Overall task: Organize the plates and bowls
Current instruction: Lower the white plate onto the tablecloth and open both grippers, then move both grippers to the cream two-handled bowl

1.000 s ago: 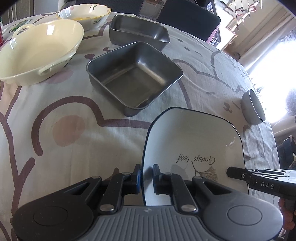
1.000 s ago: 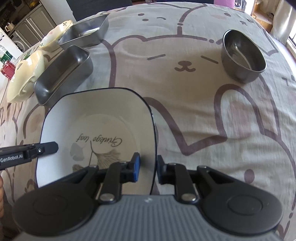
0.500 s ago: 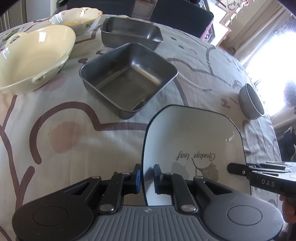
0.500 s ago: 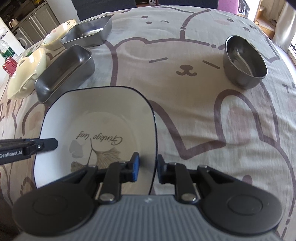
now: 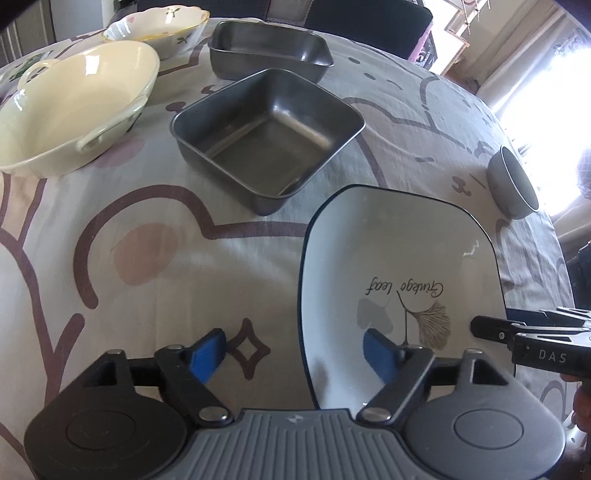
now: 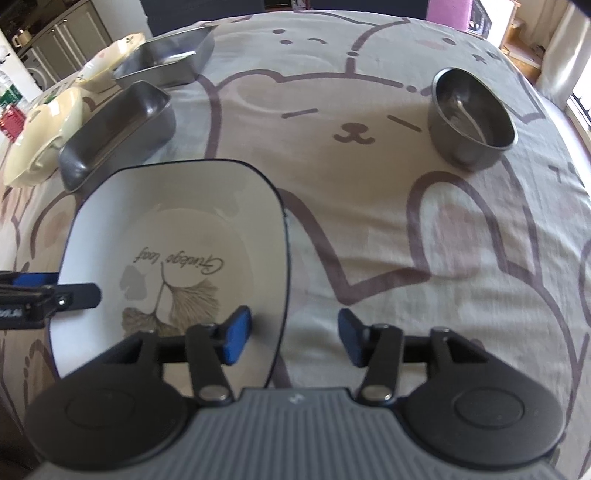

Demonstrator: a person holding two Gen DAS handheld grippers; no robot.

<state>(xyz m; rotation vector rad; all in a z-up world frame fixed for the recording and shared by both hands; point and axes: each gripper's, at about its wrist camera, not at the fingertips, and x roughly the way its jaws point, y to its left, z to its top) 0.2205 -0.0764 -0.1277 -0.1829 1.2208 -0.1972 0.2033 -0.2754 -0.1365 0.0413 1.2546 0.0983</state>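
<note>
A white square plate with a dark rim and a ginkgo leaf print [image 5: 399, 266] lies on the bear-print tablecloth; it also shows in the right wrist view [image 6: 177, 240]. My left gripper [image 5: 291, 356] is open, its jaws either side of the plate's left rim. My right gripper [image 6: 291, 338] is open, its jaws either side of the plate's right rim. Neither one clamps the plate. A square steel pan [image 5: 266, 133] stands just beyond the plate, a second steel pan [image 5: 269, 48] behind it. A cream bowl with handles [image 5: 70, 103] and a floral bowl [image 5: 159, 29] stand at the far left.
A small round steel bowl [image 6: 471, 118] stands at the right side of the table, also in the left wrist view [image 5: 511, 182]. The tablecloth [image 6: 369, 221] lies bare between it and the plate. The table edge runs close on the right, with a bright window beyond.
Both grippers have opened and let go of the plate's rim. The plate now rests on the cloth, a little closer to the steel pan than before.
</note>
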